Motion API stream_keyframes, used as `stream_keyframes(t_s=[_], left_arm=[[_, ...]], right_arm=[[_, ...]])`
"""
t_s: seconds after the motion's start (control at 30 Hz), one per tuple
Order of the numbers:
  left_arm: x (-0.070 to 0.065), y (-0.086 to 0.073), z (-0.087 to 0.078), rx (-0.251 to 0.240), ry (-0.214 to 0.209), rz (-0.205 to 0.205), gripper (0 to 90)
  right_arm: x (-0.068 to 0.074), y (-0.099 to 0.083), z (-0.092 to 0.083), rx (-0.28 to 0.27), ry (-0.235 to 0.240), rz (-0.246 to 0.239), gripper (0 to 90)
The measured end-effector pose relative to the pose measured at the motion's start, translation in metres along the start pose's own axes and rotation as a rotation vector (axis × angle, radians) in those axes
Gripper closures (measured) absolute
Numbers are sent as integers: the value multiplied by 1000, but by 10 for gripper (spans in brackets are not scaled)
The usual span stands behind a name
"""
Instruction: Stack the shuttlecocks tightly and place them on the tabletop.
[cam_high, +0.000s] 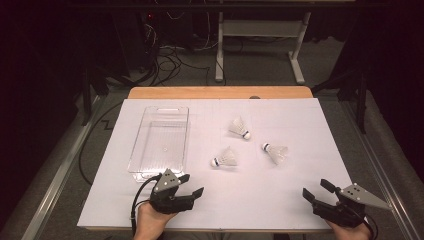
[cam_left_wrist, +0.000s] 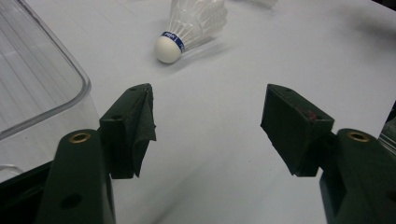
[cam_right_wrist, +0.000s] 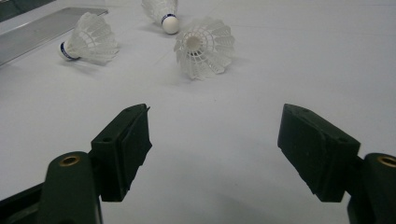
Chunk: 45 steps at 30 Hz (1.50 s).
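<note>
Black-jawed left tool (cam_high: 191, 185) and right tool (cam_high: 315, 189) both gape wide, empty, hovering near three shuttlecocks (cam_high: 225, 158) on the worktop (cam_high: 280, 200).

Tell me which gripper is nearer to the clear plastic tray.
Left. The left gripper sits just off the clear plastic tray's near end; the right gripper is far across the table, beyond the shuttlecocks.

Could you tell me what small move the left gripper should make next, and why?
Probably ease the left gripper forward toward the nearest shuttlecock. Its jaws stand wide open and hold nothing, and in the left gripper view that shuttlecock lies on its side just ahead, cork end toward the jaws. The clear tray beside it sits empty, a likely place to drop it.
</note>
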<state>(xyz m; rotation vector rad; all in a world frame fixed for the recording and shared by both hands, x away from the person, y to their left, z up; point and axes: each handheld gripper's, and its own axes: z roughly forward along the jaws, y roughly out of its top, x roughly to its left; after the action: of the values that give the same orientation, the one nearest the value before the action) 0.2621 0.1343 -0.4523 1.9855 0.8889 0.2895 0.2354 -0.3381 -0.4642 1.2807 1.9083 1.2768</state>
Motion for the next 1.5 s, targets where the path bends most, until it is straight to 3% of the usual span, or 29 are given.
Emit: stream_keyframes(t_s=[0.07,0.27,0.43,1.5], left_arm=[[-1,1,2,3,4,2,354],[-8,5,9,27,40,61,354],[-12,9,15,46,41,69,353],[-11,38,41,170,39,-14,354]], right_arm=[[0,0,0,-1,0,0,259],[0,0,0,1,1,0,259],[0,0,0,0,1,2,259],[0,0,-1,-2,4,2,261]])
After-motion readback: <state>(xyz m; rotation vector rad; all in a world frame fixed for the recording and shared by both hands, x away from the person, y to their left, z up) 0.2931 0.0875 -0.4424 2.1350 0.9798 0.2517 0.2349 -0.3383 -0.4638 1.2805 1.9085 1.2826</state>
